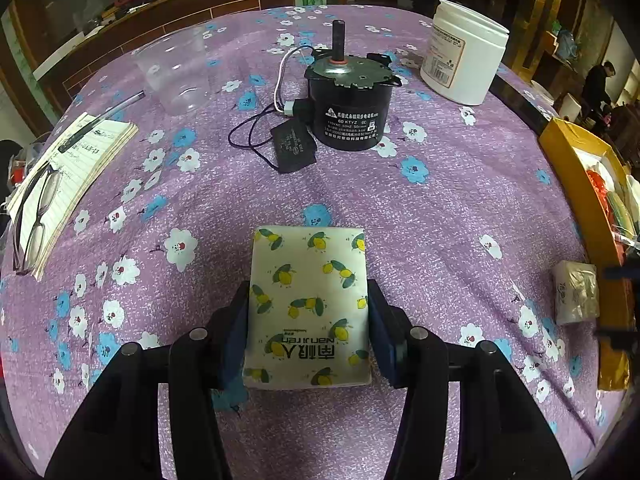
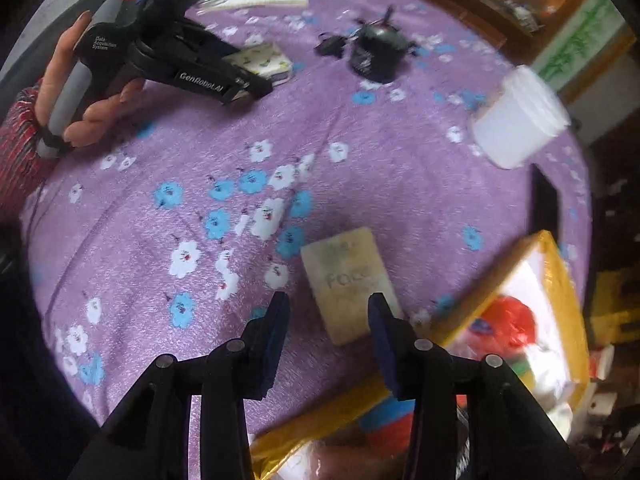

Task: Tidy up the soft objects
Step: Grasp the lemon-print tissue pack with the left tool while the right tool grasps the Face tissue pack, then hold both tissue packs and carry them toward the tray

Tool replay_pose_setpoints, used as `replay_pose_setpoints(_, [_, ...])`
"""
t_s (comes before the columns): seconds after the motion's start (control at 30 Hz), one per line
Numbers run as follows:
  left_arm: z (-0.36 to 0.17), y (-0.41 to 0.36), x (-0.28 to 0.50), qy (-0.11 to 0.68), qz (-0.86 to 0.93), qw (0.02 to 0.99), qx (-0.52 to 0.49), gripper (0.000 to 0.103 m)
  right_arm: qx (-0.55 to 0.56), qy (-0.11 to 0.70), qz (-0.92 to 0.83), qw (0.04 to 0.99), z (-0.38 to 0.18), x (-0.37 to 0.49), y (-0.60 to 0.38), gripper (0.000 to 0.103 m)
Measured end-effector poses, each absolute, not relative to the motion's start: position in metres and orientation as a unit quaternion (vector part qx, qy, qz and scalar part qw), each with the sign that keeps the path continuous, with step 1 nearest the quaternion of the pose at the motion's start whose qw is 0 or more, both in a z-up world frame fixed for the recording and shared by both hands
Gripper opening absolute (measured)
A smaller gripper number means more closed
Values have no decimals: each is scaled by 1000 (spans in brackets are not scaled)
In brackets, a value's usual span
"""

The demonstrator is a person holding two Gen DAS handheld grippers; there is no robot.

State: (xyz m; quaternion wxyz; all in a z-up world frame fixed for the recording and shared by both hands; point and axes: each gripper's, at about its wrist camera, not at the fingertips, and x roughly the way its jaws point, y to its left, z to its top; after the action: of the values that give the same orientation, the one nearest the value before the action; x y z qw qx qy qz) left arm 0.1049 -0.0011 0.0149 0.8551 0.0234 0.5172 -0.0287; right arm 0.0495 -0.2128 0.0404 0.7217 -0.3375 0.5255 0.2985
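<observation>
On the purple floral tablecloth (image 1: 440,208), with left gripper (image 1: 308,320) clamping the lemon-print tissue pack (image 1: 308,304) and right gripper (image 2: 328,320) wide and empty near the "Face" tissue pack (image 2: 352,280): squeeze lightly, lift level, carry toward the yellow box (image 1: 576,168).

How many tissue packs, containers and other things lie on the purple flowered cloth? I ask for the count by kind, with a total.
Soft tissue packs: 3 (lemon-print pack in the left tool, clear-wrapped pack, beige "face" pack)
Containers: 2 (white plastic jar, clear plastic cup)
Black motor with capacitor: 1
Notepad: 1
Glasses: 1
Pen: 1
Total: 9
</observation>
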Motion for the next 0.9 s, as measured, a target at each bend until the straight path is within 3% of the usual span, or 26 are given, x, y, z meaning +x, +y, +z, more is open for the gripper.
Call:
replay_pose_setpoints(0.47, [14,0,106,517,-39,855,27,52,-389,559,337,650,11,84,-207,54])
replay_pose_setpoints(0.5, [14,0,106,517,-38,854,27,52,-384,558,328,659,13,86,-208,53])
replay_pose_setpoints(0.53, [14,0,106,518,-38,854,25,51,-379,559,327,662,13,89,-207,46])
replay_pose_setpoints(0.73, [19,2,103,511,-46,858,10,50,-372,527,286,709,27,63,-203,43])
replay_pose_setpoints(0.9, [38,3,91,474,-63,878,-3,50,-238,488,227,808,69,37,-204,43])
